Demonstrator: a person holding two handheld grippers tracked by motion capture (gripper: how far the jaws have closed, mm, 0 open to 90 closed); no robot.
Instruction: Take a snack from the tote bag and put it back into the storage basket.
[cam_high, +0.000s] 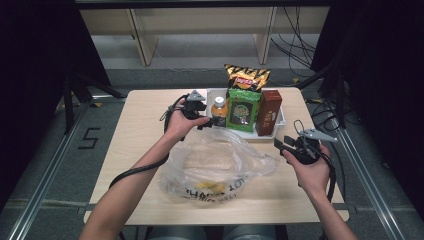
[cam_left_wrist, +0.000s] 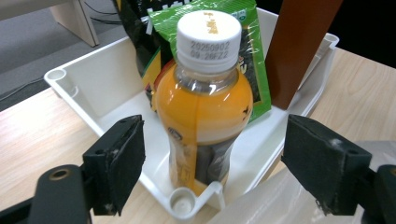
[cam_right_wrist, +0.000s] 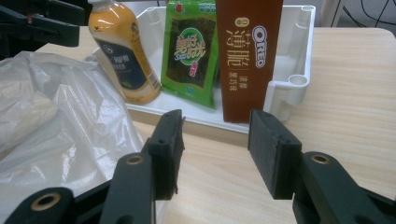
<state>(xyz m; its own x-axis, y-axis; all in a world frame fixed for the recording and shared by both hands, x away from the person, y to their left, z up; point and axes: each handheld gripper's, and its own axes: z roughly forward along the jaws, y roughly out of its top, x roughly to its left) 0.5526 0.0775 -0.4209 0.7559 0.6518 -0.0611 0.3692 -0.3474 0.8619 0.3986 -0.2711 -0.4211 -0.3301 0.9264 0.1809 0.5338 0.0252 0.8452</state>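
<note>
Now, bottle: stiff, smooth, slippery; near-left corner of tray.
Hold: label waist.
Left gripper: wide open, straddling bottle, empty.
Right gripper: half-open, empty.

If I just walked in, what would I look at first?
Probably the orange bottle with the white cap, standing in the near corner of the white tray, with the left gripper open on either side of it. Beside it in the tray stand a green packet and a brown box, with a chips bag behind. In front of the tray lies a crumpled clear bag.
</note>
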